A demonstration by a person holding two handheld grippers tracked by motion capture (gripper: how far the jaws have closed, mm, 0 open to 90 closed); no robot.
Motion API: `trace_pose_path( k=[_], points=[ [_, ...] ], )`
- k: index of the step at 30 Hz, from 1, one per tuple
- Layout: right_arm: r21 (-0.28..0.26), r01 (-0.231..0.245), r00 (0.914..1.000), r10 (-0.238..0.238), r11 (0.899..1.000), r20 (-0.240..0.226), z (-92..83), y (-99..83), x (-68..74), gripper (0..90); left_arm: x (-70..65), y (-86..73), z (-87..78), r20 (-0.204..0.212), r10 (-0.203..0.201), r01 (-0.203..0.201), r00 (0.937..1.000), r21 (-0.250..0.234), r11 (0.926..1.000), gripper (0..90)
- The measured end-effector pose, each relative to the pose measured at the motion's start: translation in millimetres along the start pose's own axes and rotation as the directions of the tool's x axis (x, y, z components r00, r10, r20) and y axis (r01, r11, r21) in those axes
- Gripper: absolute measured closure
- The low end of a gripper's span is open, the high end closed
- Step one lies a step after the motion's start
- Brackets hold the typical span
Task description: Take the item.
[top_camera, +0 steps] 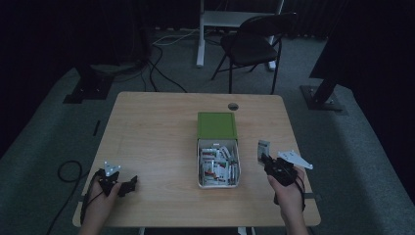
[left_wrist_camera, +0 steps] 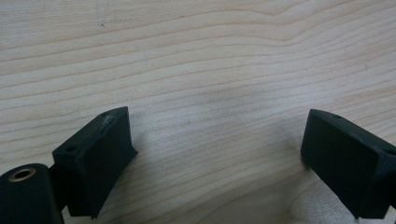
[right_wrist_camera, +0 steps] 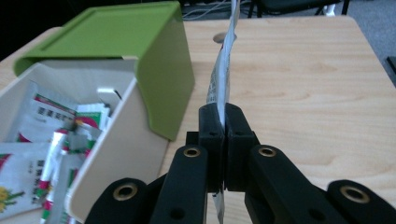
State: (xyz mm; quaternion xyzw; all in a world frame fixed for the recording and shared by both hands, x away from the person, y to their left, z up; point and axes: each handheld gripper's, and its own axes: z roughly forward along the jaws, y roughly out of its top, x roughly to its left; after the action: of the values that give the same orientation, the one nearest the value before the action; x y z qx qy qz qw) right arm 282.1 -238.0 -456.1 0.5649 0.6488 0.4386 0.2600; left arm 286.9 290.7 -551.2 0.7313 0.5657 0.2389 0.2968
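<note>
A white box [top_camera: 200, 183] with a green lid [top_camera: 217, 125] pushed to its far end stands mid-table, holding several white sachets [top_camera: 217, 166]. My right gripper [top_camera: 266, 159], to the right of the box, is shut on one sachet [top_camera: 263, 147] that sticks up edge-on from its jaws. The right gripper view has this sachet [right_wrist_camera: 223, 84] pinched between the black pads of the gripper [right_wrist_camera: 222, 122], with the box [right_wrist_camera: 112, 154] and lid [right_wrist_camera: 140, 56] at the left. My left gripper [top_camera: 131, 186] rests open near the front left of the table; its fingers [left_wrist_camera: 100, 154] stand wide apart over bare wood.
The wooden table [top_camera: 156, 127] has a cable hole [top_camera: 233, 106] behind the box. A black chair [top_camera: 254, 46] and a white desk leg [top_camera: 200, 34] stand on the carpet beyond the table. Cables lie on the floor at the left.
</note>
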Motion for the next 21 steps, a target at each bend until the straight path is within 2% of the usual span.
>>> trace_pose_path(
  k=[5, 13, 21],
  points=[
    [0.029, -0.009, 1.0, 0.009, 1.0, 0.001, 5.2, -11.9, -6.2, 88.4, 0.1, 0.0, -0.1, 0.0, 0.002, -0.002, 1.0, 0.002, 1.0, 9.7],
    [0.066, -0.014, 0.9993, 0.011, 0.998, 0.037, 14.3, -30.3, -15.3, 88.3, 0.1, 0.0, -0.1, 0.0, 0.002, -0.002, 1.0, 0.002, 1.0, 9.7],
    [0.096, -0.027, 0.9986, 0.022, 0.995, 0.047, 20.7, -41.0, -22.6, 88.3, 0.1, 0.0, -0.1, 0.0, 0.002, -0.002, 1.0, 0.002, 1.0, 9.7]
  ],
)
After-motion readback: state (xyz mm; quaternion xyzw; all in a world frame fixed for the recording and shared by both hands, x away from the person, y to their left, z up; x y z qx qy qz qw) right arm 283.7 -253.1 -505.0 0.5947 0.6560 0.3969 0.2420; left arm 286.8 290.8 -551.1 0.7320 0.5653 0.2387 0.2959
